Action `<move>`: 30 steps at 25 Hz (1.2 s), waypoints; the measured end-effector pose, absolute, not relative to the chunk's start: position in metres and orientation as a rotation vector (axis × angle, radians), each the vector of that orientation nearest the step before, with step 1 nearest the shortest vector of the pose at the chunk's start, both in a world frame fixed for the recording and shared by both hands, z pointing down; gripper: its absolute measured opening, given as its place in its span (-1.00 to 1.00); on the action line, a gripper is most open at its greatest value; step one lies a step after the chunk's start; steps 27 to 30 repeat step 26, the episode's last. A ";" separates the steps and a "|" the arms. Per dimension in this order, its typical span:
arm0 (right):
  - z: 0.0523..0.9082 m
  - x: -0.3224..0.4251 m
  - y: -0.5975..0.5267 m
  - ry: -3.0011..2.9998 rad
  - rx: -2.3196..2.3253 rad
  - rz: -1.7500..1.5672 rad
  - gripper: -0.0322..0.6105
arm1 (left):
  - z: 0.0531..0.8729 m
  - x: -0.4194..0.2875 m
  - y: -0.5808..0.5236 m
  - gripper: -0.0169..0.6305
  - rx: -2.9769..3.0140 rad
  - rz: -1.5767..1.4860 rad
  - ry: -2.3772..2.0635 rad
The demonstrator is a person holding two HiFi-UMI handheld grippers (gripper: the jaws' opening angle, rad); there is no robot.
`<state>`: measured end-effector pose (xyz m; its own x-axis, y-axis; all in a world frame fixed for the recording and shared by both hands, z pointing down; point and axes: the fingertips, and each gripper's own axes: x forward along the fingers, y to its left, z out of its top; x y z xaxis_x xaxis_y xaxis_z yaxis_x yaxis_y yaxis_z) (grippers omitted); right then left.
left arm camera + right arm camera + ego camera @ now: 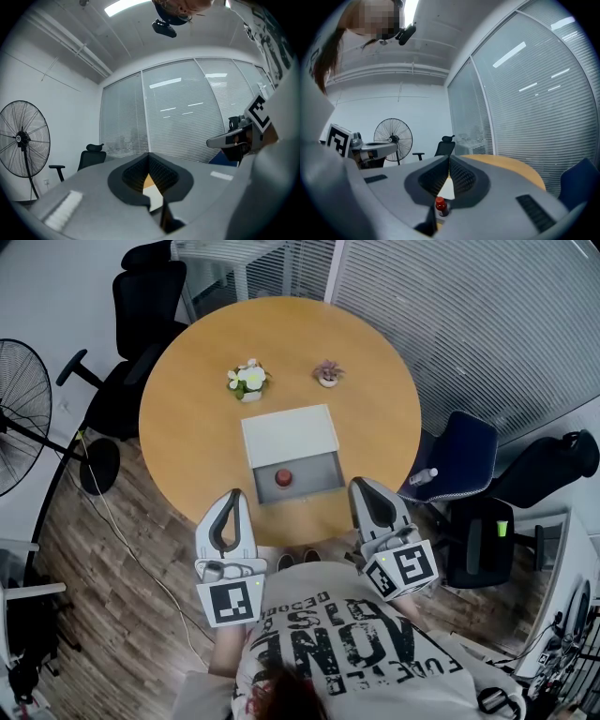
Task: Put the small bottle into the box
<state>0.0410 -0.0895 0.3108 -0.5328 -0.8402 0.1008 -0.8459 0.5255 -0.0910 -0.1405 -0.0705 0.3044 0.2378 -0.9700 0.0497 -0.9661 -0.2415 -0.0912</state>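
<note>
**Bottle lies in the box; both grippers empty and closed**

The round, light-brown wooden table (187, 427) fills the space ahead of both tools. On it, straight ahead of the gap between the two grippers, sits the white rectangular box (291, 432), its open grey compartment on the side facing them.

The left gripper (234, 495) and right gripper (360, 486) are held side by side at the table's near edge, apart from each other and short of the box. Both point roughly level towards it, and the marker cubes sit back against the person's chest. In the left gripper view the jaws (149, 155) meet at the tips with nothing between them. The right gripper view shows the same closed, empty jaws (450, 158).

The small bottle with a red cap (283, 477) stands upright inside the grey compartment, ahead of the right gripper and slightly to its left. In the right gripper view it shows through the opening below the closed tips (440, 206), beyond the jaws and not touched by them.

Judging from this, the placing step looks complete, since the bottle is in the box and neither tool holds anything. What could remain is closing the compartment, if that is wanted. That would call for one closed gripper to move forward and press squarely on the grey front wall without tipping the bottle.
</note>
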 end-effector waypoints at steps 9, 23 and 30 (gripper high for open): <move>0.313 0.041 -0.089 -2.694 1.487 0.191 -0.86 | 0.307 -0.137 -0.072 -0.92 -2.452 -0.156 1.899; 0.316 0.042 -0.091 -2.684 1.475 0.190 -0.86 | 0.313 -0.127 -0.077 -0.92 -2.499 -0.169 1.871; 0.317 0.043 -0.093 -2.682 1.471 0.192 -0.86 | 0.315 -0.126 -0.080 -0.92 -2.502 -0.172 1.869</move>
